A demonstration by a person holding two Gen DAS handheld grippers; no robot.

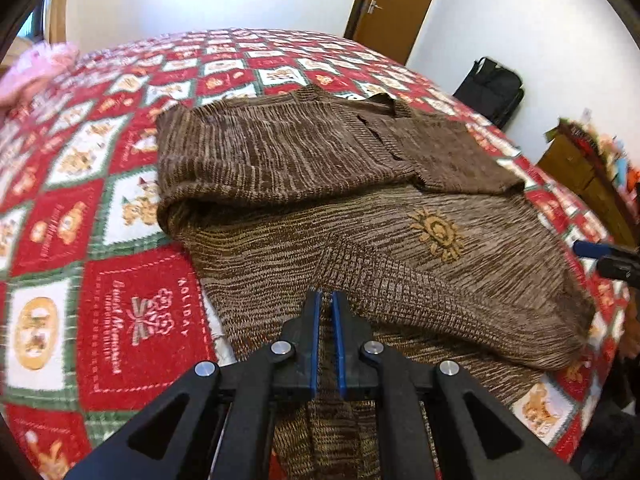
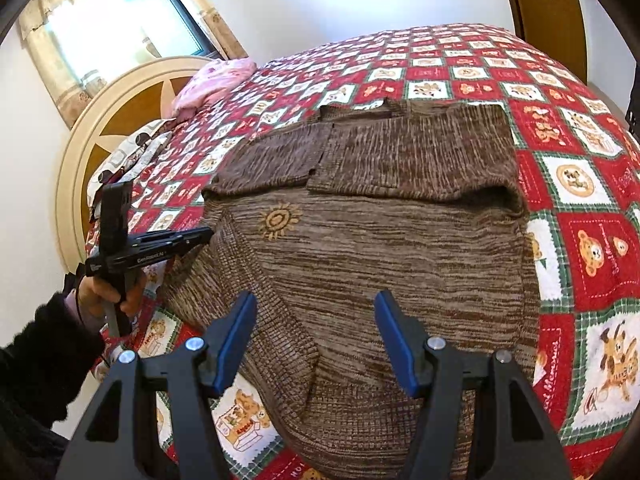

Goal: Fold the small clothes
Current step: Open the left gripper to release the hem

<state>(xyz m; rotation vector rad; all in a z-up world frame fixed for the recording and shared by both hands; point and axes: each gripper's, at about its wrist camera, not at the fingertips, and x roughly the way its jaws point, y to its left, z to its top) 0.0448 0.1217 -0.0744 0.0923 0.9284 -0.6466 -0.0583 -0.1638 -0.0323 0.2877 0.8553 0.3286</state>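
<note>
Now, sweater [image 2: 380, 248]: half-folded on bed [image 2: 580, 184].
Left tongs [image 1: 326, 300]: nearly closed, seemingly empty.
Right tongs [image 2: 316, 308]: wide.
Risk: a one-layer pinch drags the fold apart.

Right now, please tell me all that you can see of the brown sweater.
The brown sweater is a marled, ribbed knit with a golden sun motif. It lies flat on the red checked quilt, its far part folded over into a thick band. One sleeve runs diagonally across the front. The right tongs hover open above it.
</note>
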